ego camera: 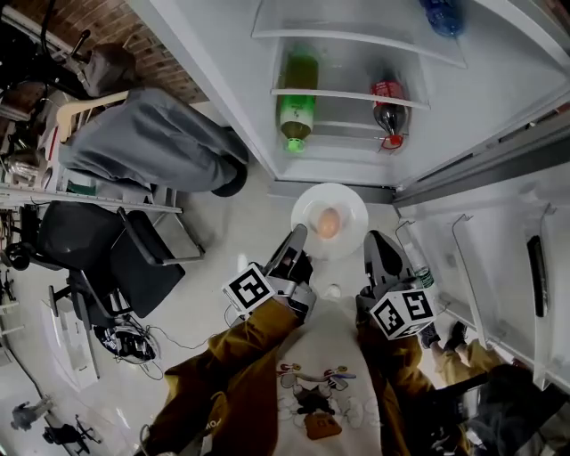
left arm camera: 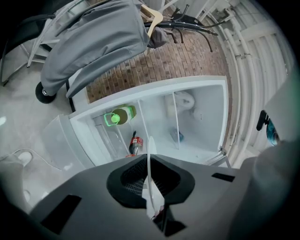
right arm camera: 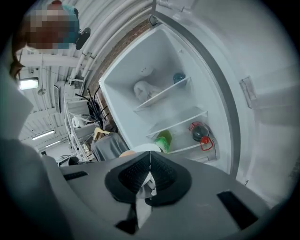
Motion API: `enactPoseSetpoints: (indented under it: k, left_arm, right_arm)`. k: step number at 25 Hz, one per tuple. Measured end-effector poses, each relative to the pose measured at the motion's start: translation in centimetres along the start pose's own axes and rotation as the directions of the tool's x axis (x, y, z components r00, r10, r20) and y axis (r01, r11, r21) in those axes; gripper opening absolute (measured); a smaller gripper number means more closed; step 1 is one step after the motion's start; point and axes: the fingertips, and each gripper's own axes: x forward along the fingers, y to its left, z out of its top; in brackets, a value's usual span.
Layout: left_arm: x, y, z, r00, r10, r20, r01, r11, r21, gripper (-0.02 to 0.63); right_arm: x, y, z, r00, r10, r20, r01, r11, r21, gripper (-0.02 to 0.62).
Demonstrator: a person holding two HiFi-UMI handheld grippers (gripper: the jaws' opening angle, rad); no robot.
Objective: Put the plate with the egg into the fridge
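Note:
A white plate (ego camera: 331, 207) with a brown egg (ego camera: 328, 223) on it hangs in front of the open fridge (ego camera: 356, 156), just below its lowest shelf. My left gripper (ego camera: 300, 233) is shut on the plate's left rim, and my right gripper (ego camera: 372, 239) is shut on its right rim. In the left gripper view the plate (left arm camera: 151, 157) shows edge-on, pinched at the gripper (left arm camera: 150, 178). The right gripper view shows the plate (right arm camera: 144, 148) beyond the shut gripper (right arm camera: 150, 164), with a sliver of egg (right arm camera: 125, 153) at its left.
Inside the fridge a green bottle (ego camera: 297, 98) and a red-capped cola bottle (ego camera: 388, 107) lie on a shelf, and a blue bottle (ego camera: 443, 16) sits higher up. The fridge door (ego camera: 499, 258) stands open at the right. A grey-draped rack (ego camera: 147, 142) and a black chair (ego camera: 98, 254) stand left.

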Motion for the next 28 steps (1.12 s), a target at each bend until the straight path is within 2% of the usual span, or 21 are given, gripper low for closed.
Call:
enactPoseSetpoints:
  k: [5,8,13,18,25,28]
  left_arm:
    - [2.0,0.0,2.5,0.999,-0.016,-0.034,0.015,1.000,-0.023,0.020]
    - [3.4,-0.2,4.0,0.998,-0.035,-0.060,0.035,0.999,-0.004,0.020]
    - [4.8,0.1,5.0,0.996,-0.044,-0.081,0.042,0.999,-0.029,0.020]
    - [6.6,0.1,5.4,0.996,-0.034,-0.086,0.033,0.999,-0.007,0.020]
    - [8.0,-0.3,5.6,1.000,-0.007,-0.019,0.007,1.000,-0.013,0.020]
    - [8.7,-0.9,5.9,1.000,-0.017,-0.002,0.017,1.000,-0.006,0.020]
  right_arm:
    - [2.7,0.5,1.2,0.999,-0.038,0.016,0.038,0.999,-0.007,0.006]
    - [4.2,0.9,2.0,0.998,-0.062,0.031,0.064,0.997,-0.047,0.006]
    - [5.2,0.8,2.8,0.994,-0.095,0.045,0.098,0.992,-0.074,0.006]
    - [6.2,-0.9,3.6,0.992,-0.122,0.006,0.122,0.991,-0.051,0.006]
    - [6.7,-3.0,4.3,0.996,-0.084,-0.028,0.082,0.996,-0.044,0.008]
    - [7.5,-2.8,4.5,0.999,-0.034,-0.038,0.034,0.999,-0.007,0.051]
